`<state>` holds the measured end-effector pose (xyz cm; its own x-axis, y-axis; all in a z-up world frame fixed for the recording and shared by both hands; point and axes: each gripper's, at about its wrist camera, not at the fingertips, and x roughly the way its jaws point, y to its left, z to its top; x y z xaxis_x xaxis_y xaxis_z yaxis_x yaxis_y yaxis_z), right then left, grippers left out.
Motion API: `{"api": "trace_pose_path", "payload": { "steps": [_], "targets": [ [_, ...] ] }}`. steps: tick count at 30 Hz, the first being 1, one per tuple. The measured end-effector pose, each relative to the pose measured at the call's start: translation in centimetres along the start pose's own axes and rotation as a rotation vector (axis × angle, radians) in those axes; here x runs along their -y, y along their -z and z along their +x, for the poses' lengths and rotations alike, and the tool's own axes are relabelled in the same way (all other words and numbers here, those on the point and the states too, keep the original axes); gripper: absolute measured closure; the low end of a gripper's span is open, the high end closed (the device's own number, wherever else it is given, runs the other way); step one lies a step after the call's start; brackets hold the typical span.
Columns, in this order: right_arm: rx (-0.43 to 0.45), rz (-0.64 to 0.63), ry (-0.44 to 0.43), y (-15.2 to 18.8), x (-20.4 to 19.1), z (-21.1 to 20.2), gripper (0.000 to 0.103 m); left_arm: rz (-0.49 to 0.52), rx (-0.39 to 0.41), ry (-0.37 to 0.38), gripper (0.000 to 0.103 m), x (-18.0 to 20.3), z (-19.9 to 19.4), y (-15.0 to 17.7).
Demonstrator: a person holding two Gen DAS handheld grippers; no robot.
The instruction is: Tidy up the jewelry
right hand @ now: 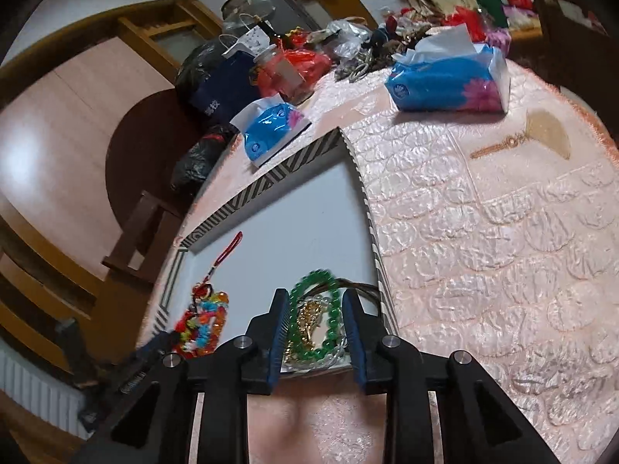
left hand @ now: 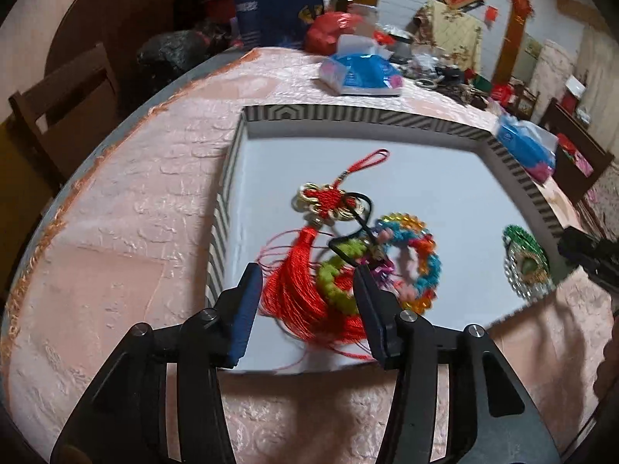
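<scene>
A shallow white tray with a striped rim point(left hand: 348, 114) lies on the pink tablecloth. In it lie a red knot tassel point(left hand: 301, 270), a black cord point(left hand: 356, 228), a colourful bead bracelet point(left hand: 418, 259) and a green bead bracelet with gold and clear pieces point(left hand: 526, 263). My left gripper point(left hand: 305, 282) is open, its fingers either side of the tassel's end and empty. My right gripper point(right hand: 314, 309) is open over the green bracelet point(right hand: 321, 309), holding nothing. The tray rim point(right hand: 363, 193) and the colourful pile point(right hand: 201, 321) also show in the right wrist view.
Blue tissue packs point(left hand: 359, 73) point(right hand: 448, 81) point(right hand: 271, 127) lie beyond the tray. A gold hair clip point(right hand: 499, 147) lies on the cloth to the right. Bags and clutter point(right hand: 294, 65) crowd the table's far end. A wooden chair point(left hand: 58, 104) stands at the left.
</scene>
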<state>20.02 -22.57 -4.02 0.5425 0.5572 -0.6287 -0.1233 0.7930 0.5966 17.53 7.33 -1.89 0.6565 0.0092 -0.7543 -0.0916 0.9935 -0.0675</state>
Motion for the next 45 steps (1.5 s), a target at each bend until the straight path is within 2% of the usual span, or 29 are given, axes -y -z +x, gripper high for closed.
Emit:
{"api": "trace_pose_path", "payload": {
  "steps": [3, 10, 14, 16, 18, 19, 20, 21, 22, 23, 24, 27, 28, 30, 32, 36, 40, 45],
  "targets": [
    [-0.009, -0.020, 0.015, 0.2, -0.3, 0.1, 0.076, -0.003, -0.008, 0.014, 0.055, 0.2, -0.2, 0.6],
    [-0.038, 0.037, 0.002, 0.4, 0.3, -0.1, 0.076, -0.018, -0.017, 0.020, 0.055, 0.5, -1.3, 1.9],
    [-0.022, -0.001, 0.013, 0.7, -0.6, -0.7, 0.076, -0.032, -0.034, 0.007, 0.054, 0.5, -1.3, 1.1],
    [-0.017, -0.018, 0.003, 0.9, -1.3, -1.3, 0.075, -0.039, -0.015, 0.013, 0.054, 0.3, -2.2, 0.7],
    [-0.018, -0.073, 0.051, 1.4, -2.6, -2.5, 0.074, -0.036, 0.002, -0.001, 0.047, 0.3, -3.2, 0.4],
    [-0.022, -0.104, 0.081, 1.7, -3.3, -2.9, 0.073, -0.038, 0.017, -0.010, 0.033, 0.4, -4.0, 0.2],
    [-0.028, -0.141, 0.124, 2.0, -4.1, -3.4, 0.064, -0.040, 0.037, -0.014, 0.023, 0.3, -4.8, 0.1],
    [-0.032, -0.172, 0.170, 2.4, -4.9, -3.9, 0.048, -0.038, 0.073, -0.014, 0.021, 0.3, -6.1, 0.1],
    [-0.034, -0.193, 0.212, 2.8, -5.6, -4.6, 0.037, -0.025, 0.093, -0.009, 0.020, 0.4, -7.2, 0.2],
    [-0.027, -0.200, 0.235, 3.3, -6.2, -5.4, 0.021, -0.010, 0.098, 0.001, 0.017, 0.5, -8.0, 0.3],
    [-0.023, -0.197, 0.241, 3.9, -6.7, -6.2, 0.017, 0.004, 0.091, 0.011, 0.015, 0.6, -8.7, 0.3],
    [-0.041, -0.197, 0.252, 5.2, -7.8, -8.0, 0.016, 0.045, 0.045, 0.032, 0.013, 1.0, -10.2, 0.8],
    [-0.046, -0.200, 0.271, 5.6, -8.1, -8.5, 0.016, 0.067, 0.034, 0.019, 0.013, 1.3, -11.0, 1.2],
    [-0.054, -0.219, 0.301, 6.5, -8.8, -9.4, 0.016, 0.095, 0.051, -0.021, 0.013, 1.5, -12.3, 1.9],
    [-0.050, -0.246, 0.323, 7.5, -9.7, -10.5, 0.016, 0.116, 0.063, -0.025, 0.013, 1.7, -13.5, 2.4],
    [-0.040, -0.292, 0.348, 8.6, -11.1, -11.9, 0.016, 0.120, 0.085, -0.047, 0.013, 1.9, -15.3, 3.2],
    [-0.027, -0.313, 0.364, 9.1, -12.2, -13.1, 0.016, 0.098, 0.097, -0.011, 0.013, 2.0, -16.8, 3.6],
    [-0.008, -0.329, 0.375, 9.4, -13.2, -14.2, 0.016, 0.093, 0.102, -0.003, 0.013, 2.3, -17.5, 4.0]
  ]
}}
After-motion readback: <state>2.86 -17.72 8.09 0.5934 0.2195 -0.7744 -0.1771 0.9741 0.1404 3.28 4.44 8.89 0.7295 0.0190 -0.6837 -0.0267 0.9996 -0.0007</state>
